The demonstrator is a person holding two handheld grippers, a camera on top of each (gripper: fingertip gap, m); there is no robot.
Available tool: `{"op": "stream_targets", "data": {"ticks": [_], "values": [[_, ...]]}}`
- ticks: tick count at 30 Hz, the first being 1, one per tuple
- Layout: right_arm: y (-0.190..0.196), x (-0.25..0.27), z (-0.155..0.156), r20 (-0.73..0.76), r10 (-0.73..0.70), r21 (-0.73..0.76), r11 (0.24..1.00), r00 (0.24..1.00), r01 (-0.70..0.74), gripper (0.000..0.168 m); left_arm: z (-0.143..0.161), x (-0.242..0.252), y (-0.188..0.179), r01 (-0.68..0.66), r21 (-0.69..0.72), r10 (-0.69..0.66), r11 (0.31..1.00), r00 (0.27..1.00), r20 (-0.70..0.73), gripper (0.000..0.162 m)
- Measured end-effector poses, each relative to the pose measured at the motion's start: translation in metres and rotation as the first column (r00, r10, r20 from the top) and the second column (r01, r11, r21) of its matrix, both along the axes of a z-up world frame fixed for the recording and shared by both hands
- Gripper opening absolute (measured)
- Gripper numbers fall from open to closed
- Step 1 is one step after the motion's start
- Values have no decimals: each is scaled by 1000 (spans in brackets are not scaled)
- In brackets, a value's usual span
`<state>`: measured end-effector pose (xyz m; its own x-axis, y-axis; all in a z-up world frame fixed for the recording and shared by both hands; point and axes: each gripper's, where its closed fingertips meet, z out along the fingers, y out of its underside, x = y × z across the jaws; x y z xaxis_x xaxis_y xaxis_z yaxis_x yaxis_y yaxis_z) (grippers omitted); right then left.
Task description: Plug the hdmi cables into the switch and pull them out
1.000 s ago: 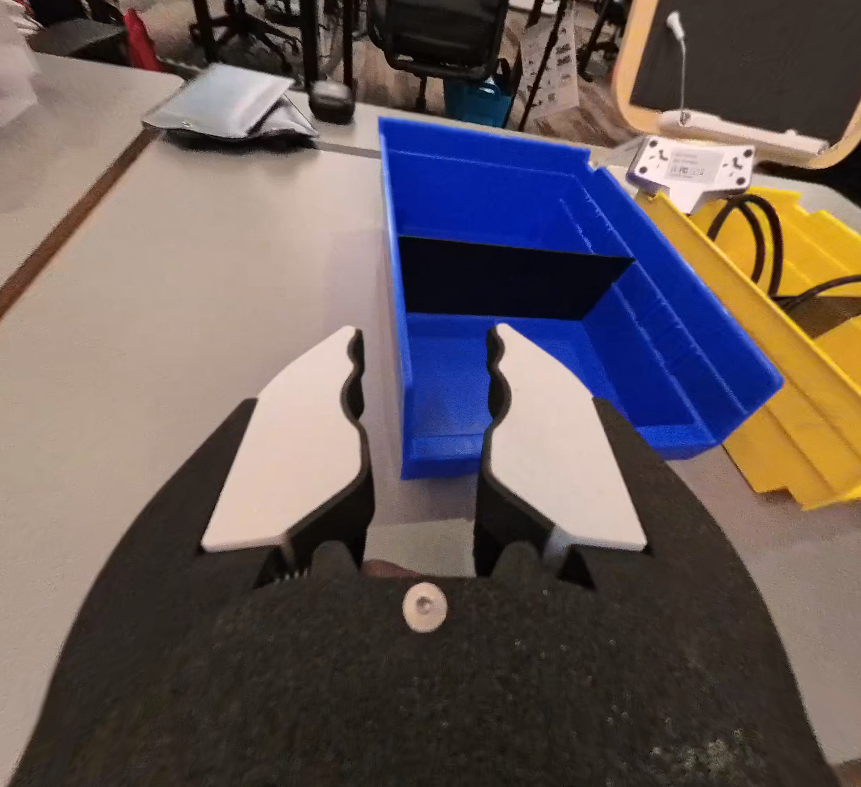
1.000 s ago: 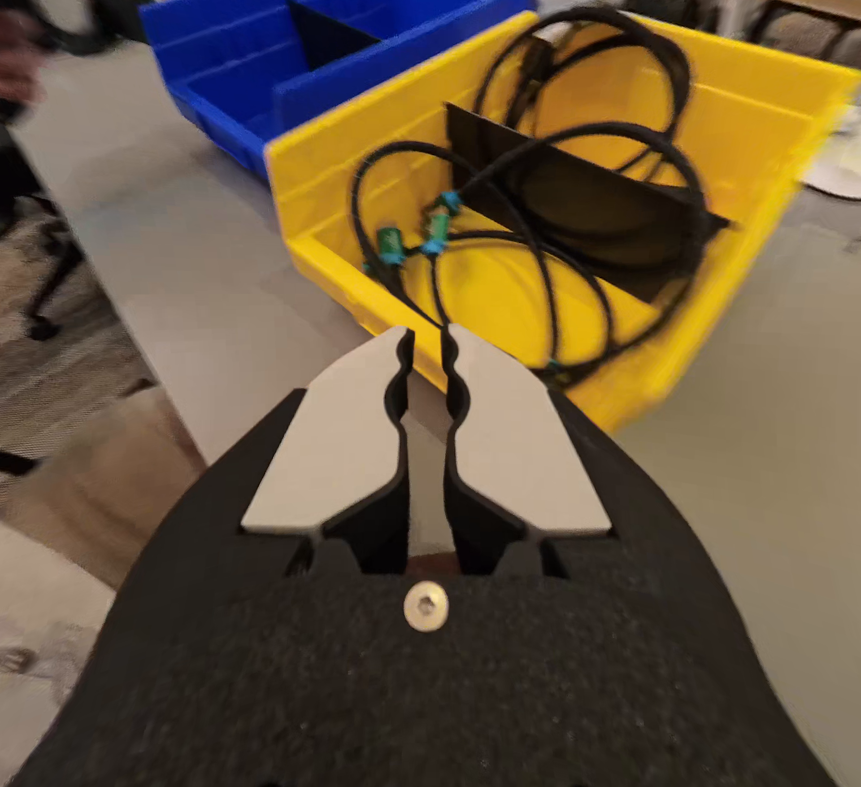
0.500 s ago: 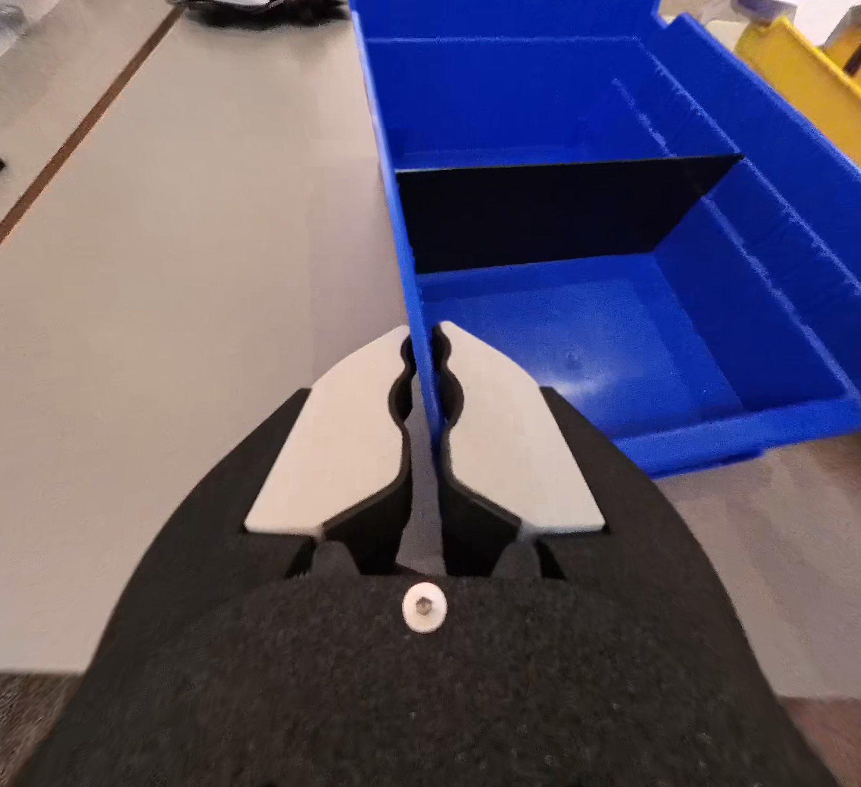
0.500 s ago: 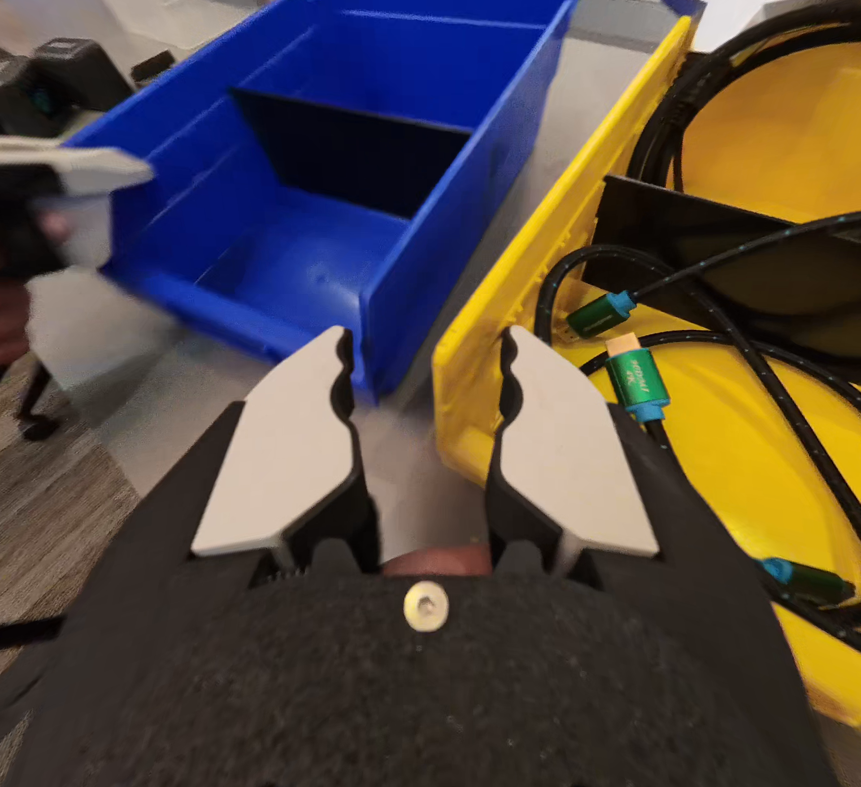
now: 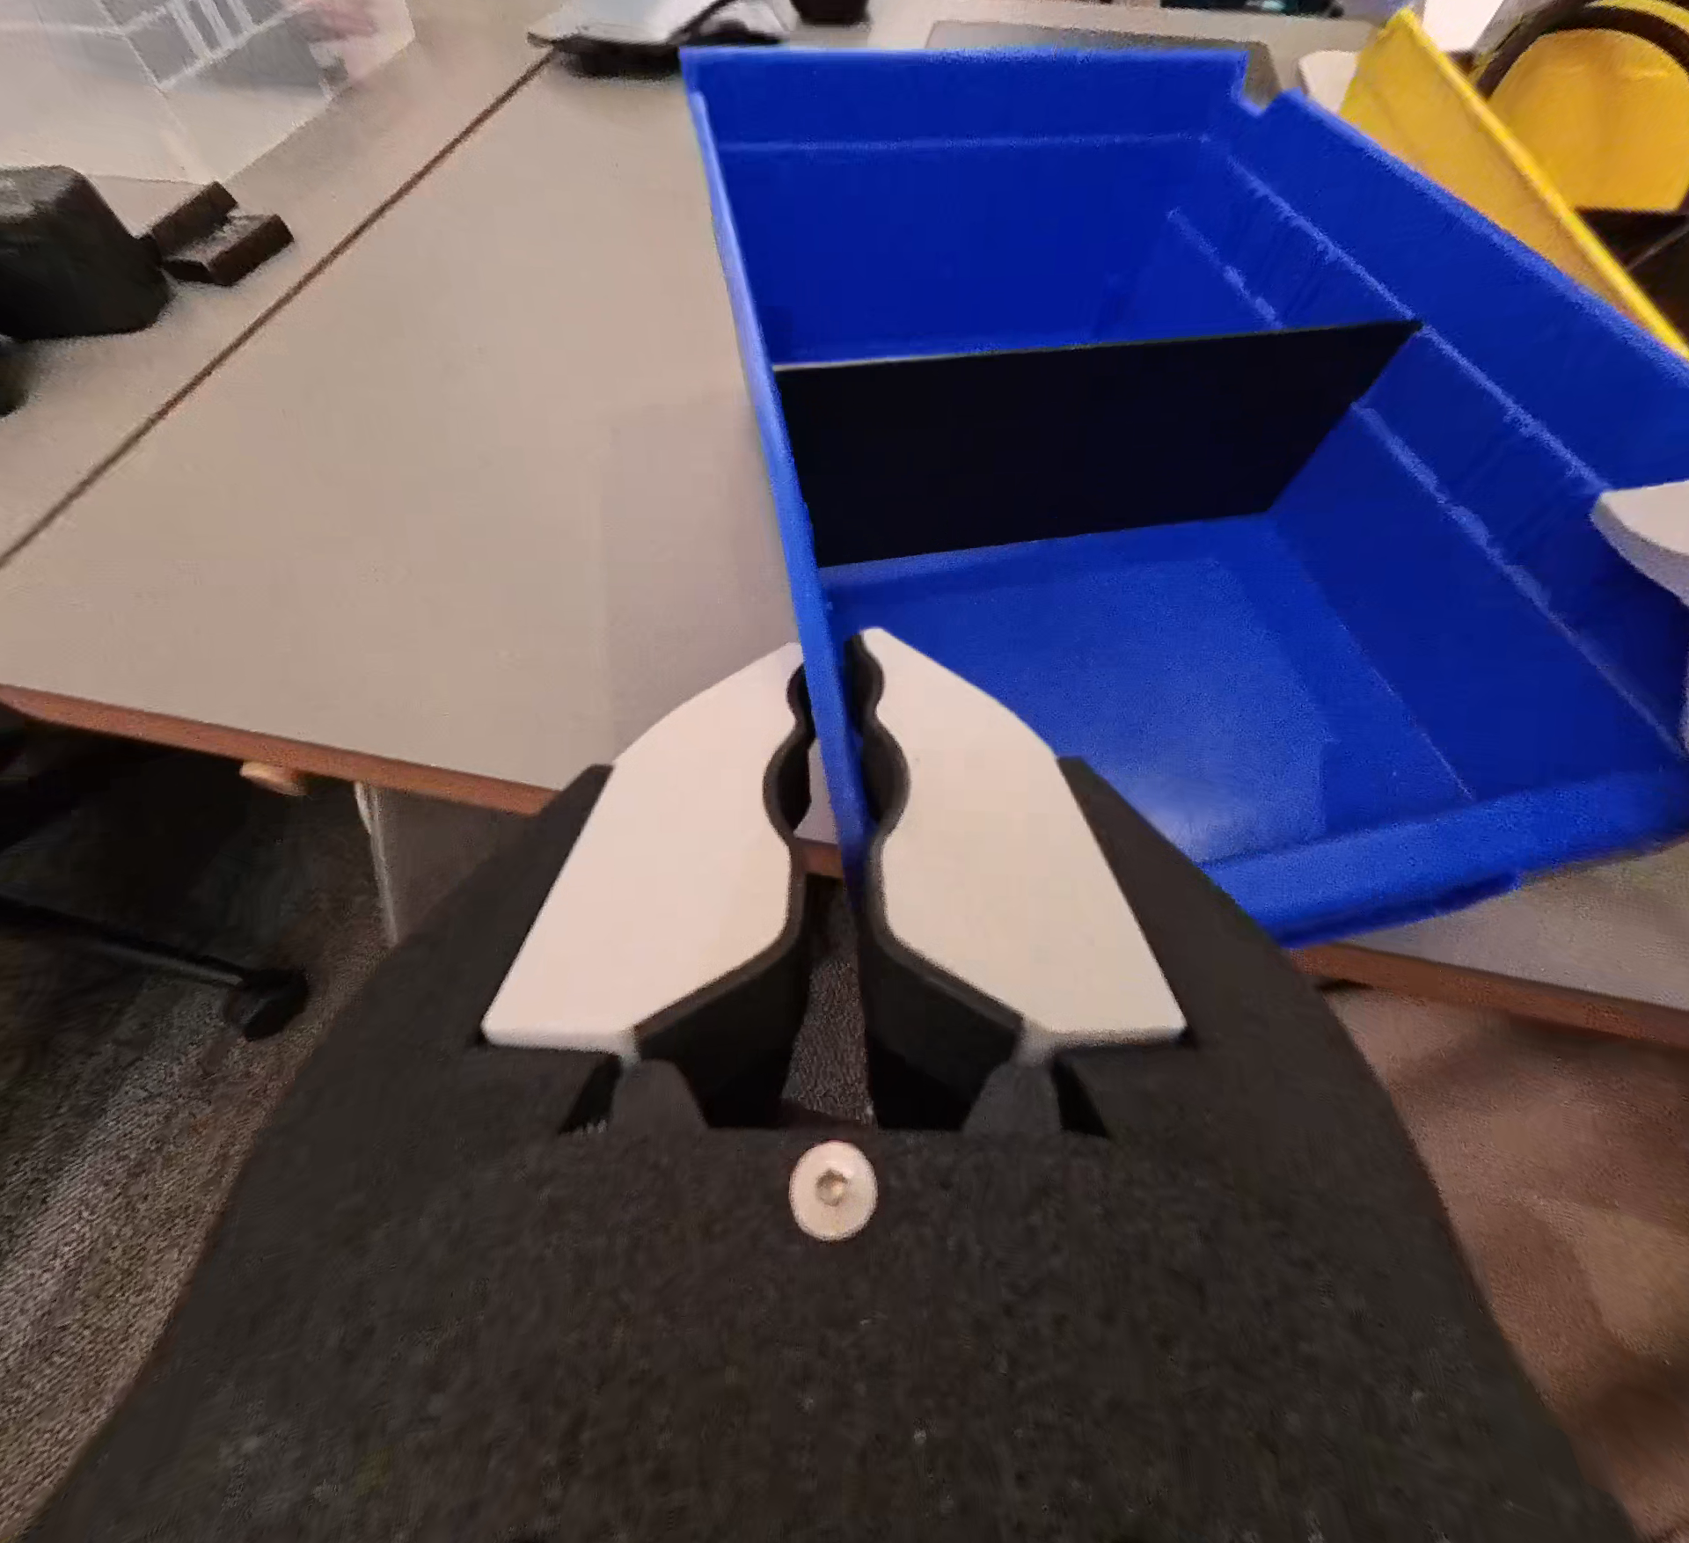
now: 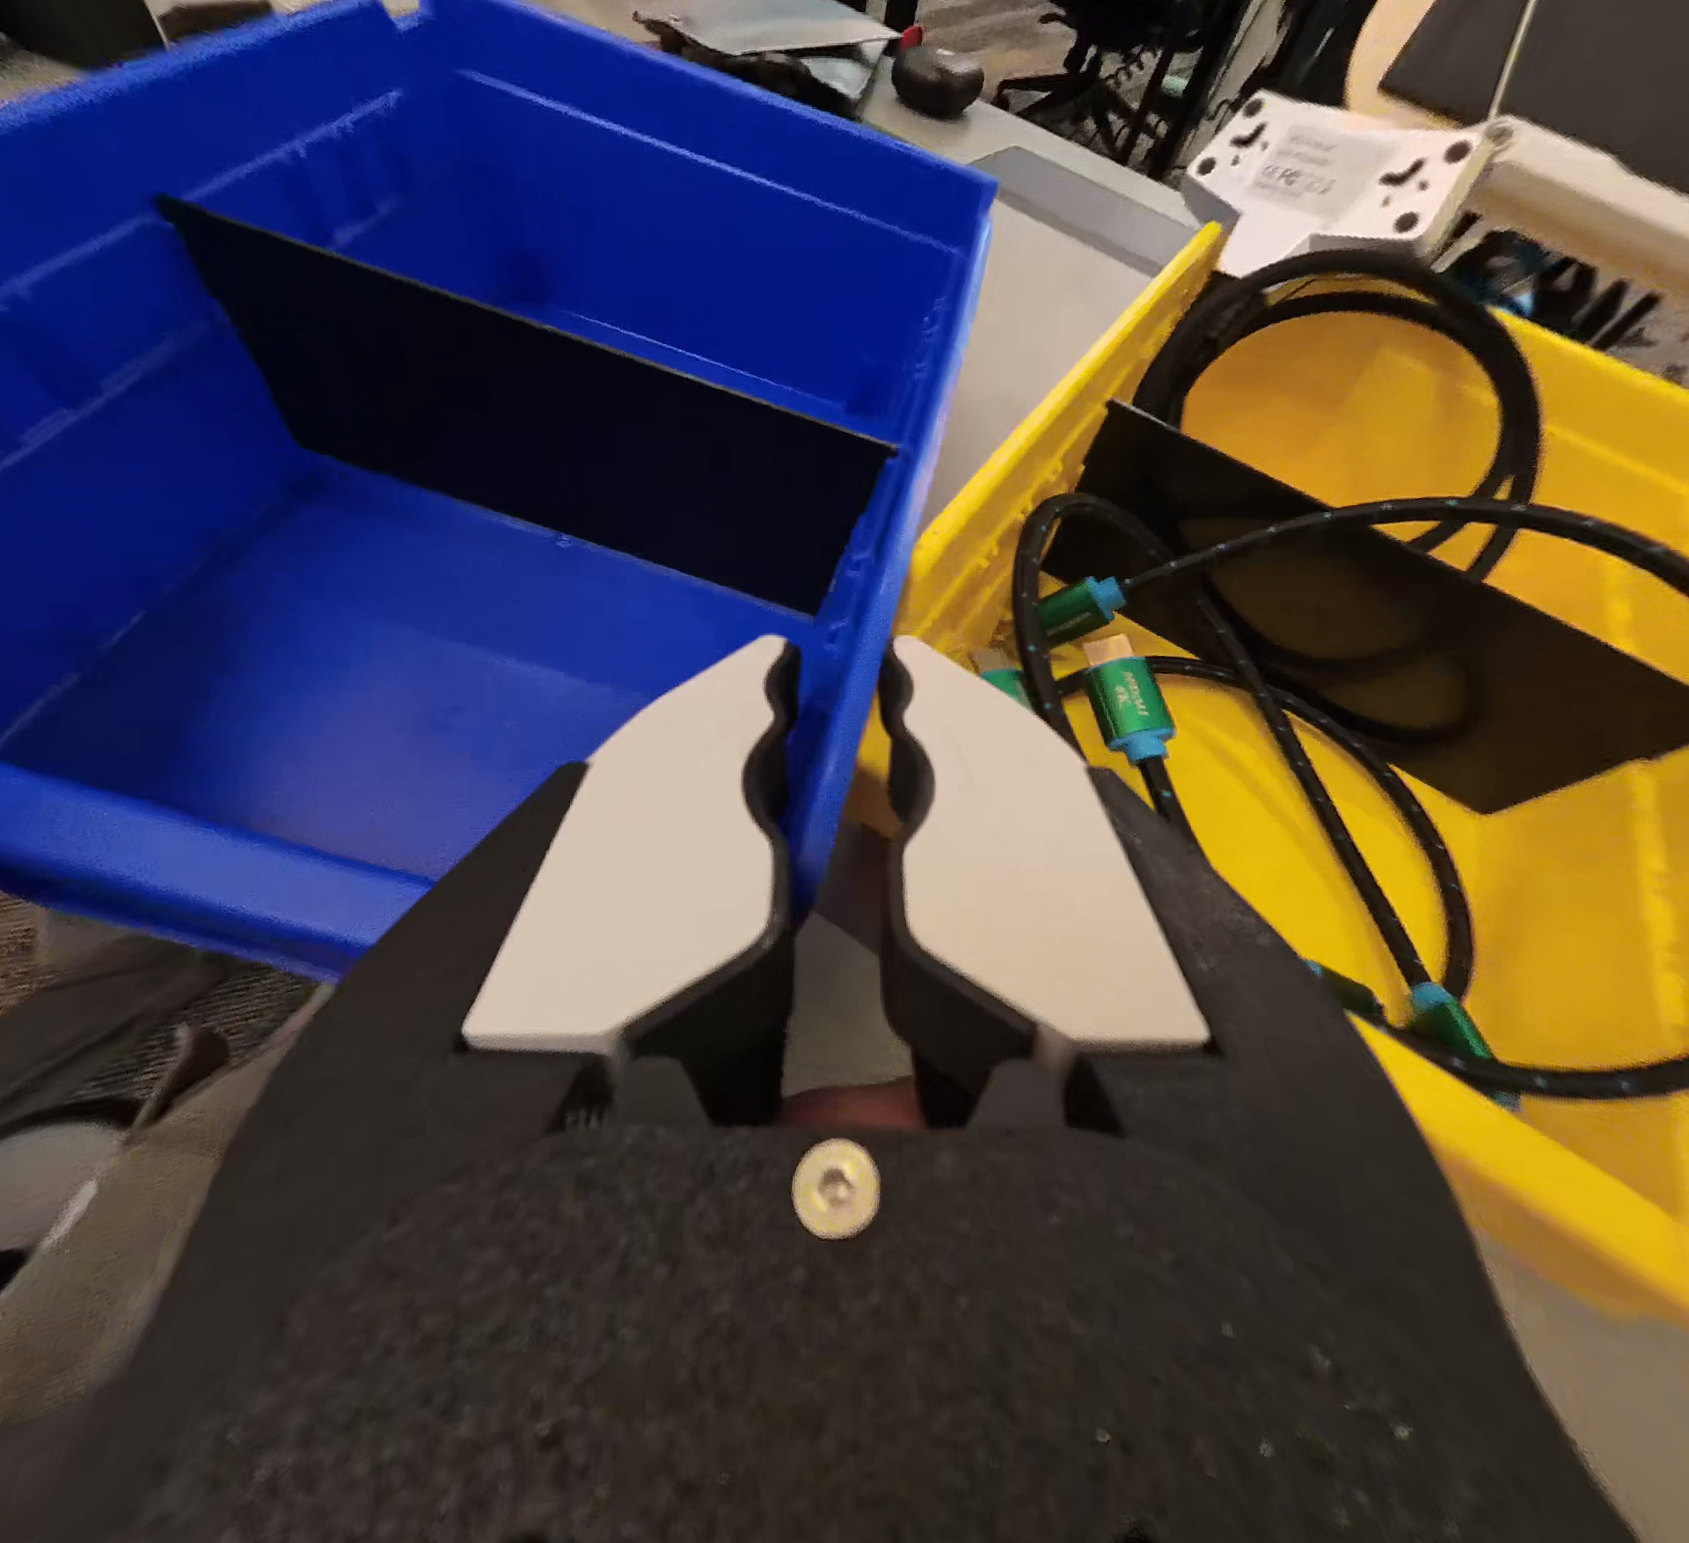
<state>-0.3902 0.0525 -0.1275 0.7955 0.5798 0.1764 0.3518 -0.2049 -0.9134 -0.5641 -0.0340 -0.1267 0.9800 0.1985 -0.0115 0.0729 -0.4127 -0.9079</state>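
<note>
Blue bin (image 5: pixel 1005 238) = my landmark, empty, black divider (image 5: pixel 1051 439) across middle. Left gripper (image 5: pixel 830 677) pinched narrow on bin's left wall. Right gripper (image 6: pixel 836 677) narrow around bin's right wall; contact, I cannot tell. Right of bin: yellow bin (image 6: pixel 1554 905) holding HDMI cables (image 6: pixel 1280 731), loose, green plugs free. White switch (image 6: pixel 1325 183) beyond yellow bin. My read: no plugging started; everything left.
</note>
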Motion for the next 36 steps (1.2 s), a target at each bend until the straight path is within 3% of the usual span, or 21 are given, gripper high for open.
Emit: {"op": "stream_targets", "data": {"ticks": [4,7,9,13,16,18,20,23,27,32,36], "values": [[-11,16,10,-89,-18,-52,999,996,13,9,30,21,-22,-24,82,29,996,997,-69,5],[-15,24,54,-166,-3,68,998,986,14,7,66,31,-30,-60,159,81,985,989,-127,4],[-16,32,93,-233,19,151,988,972,17,7,105,39,-30,-52,242,93,969,982,-162,4],[-2,77,162,-334,-10,256,961,942,101,7,183,82,4,71,392,39,917,963,-267,4],[19,151,198,-395,-123,303,918,910,256,7,204,149,64,244,413,-139,877,954,-266,5],[36,209,204,-421,-209,278,896,882,345,7,192,204,112,351,353,-290,867,932,-215,5],[57,273,189,-386,-346,208,870,855,447,7,173,270,149,439,282,-409,853,898,-159,4],[83,376,155,-340,-502,115,817,795,565,5,140,371,183,544,180,-523,819,838,-153,6],[102,485,91,-341,-588,-46,790,733,612,4,78,476,205,622,57,-611,781,779,-140,8],[111,547,14,-235,-627,-163,779,743,606,5,10,531,219,636,-48,-637,770,765,-95,8],[123,558,-5,-281,-611,-161,790,740,591,5,-8,540,224,626,-31,-627,779,775,-78,10]]}}
